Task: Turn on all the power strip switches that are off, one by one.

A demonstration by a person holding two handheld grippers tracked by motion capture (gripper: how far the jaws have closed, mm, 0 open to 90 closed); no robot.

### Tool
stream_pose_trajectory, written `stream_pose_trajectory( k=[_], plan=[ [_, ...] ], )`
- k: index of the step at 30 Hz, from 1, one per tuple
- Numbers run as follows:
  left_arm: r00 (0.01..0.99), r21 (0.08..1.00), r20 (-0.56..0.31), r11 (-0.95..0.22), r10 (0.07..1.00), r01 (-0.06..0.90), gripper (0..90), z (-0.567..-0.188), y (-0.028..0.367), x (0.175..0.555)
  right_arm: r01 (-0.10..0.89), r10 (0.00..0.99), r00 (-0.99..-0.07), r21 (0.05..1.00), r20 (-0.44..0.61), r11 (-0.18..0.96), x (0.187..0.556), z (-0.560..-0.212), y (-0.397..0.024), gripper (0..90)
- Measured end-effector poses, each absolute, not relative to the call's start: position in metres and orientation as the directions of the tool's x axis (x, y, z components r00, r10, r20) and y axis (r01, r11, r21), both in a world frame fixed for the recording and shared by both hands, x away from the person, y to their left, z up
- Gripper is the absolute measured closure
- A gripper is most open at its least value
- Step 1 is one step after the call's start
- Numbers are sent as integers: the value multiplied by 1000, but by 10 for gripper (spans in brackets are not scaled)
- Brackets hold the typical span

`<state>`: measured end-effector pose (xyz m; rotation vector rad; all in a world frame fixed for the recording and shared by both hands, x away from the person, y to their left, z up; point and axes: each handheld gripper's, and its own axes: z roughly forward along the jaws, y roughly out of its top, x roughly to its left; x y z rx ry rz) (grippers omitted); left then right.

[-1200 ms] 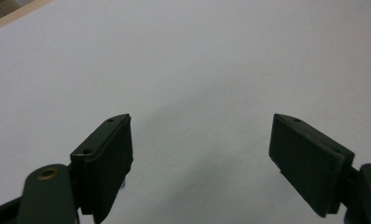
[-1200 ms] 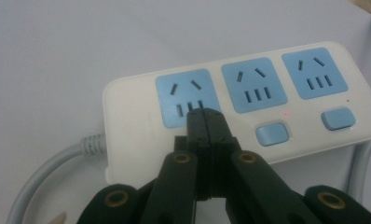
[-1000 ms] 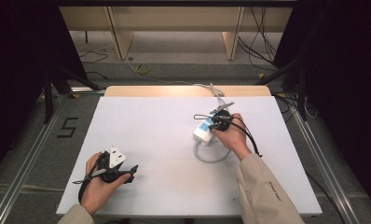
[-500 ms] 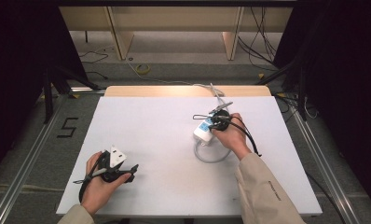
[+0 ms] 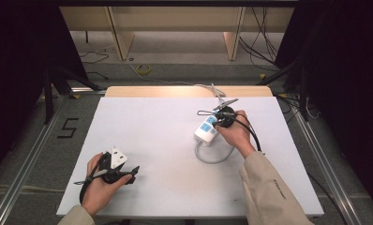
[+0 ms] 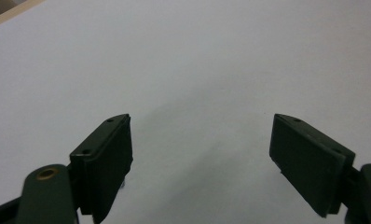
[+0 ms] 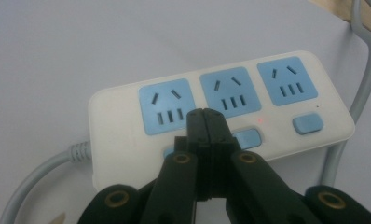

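Right gripper [image 7: 206,116] has its jaws pressed flat together, nothing between them, tips down on the power strip [image 7: 221,112] just below the middle socket, right among the row of blue switches [image 7: 307,123]. A small red light glows just past the tips, by the middle switch. In the high view the same gripper [image 5: 220,121] sits over the strip [image 5: 206,130], near the far right part of the table [image 5: 156,140], with the grey cord [image 5: 212,159] looping back toward the person beneath the hand. Over on the other side, the left gripper [image 6: 200,154] has its jaws spread wide over bare white tabletop, holding nothing; from above it rests [image 5: 110,169] near the front left corner, well apart from the strip. My read: the risk sits with those closed tips. They are narrow, the switches are small and close-set, and a slightly off-centre push could slide onto the neighbouring switch or skid across the smooth casing. The strip is light and not held down, so a hard press at an angle may shove or tip it, and the cord loop could drag it. Room is generous: open table all round to the left and front, with the far edge and right edge closer to the strip.
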<state>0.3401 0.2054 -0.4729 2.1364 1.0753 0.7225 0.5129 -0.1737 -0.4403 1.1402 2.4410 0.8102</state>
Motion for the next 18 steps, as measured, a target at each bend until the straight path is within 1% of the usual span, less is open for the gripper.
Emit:
stream_pose_trajectory(
  k=[7, 18],
  plan=[
    [517, 737, 187, -467, 835, 488, 212, -473, 206, 340, 597, 782, -621, 613, -56, 518, 518, -441, -176, 900],
    [517, 734, 191, -471, 834, 490, 212, -473, 207, 340, 606, 806, -588, 624, -65, 493, 530, -431, -187, 900]
  ],
)
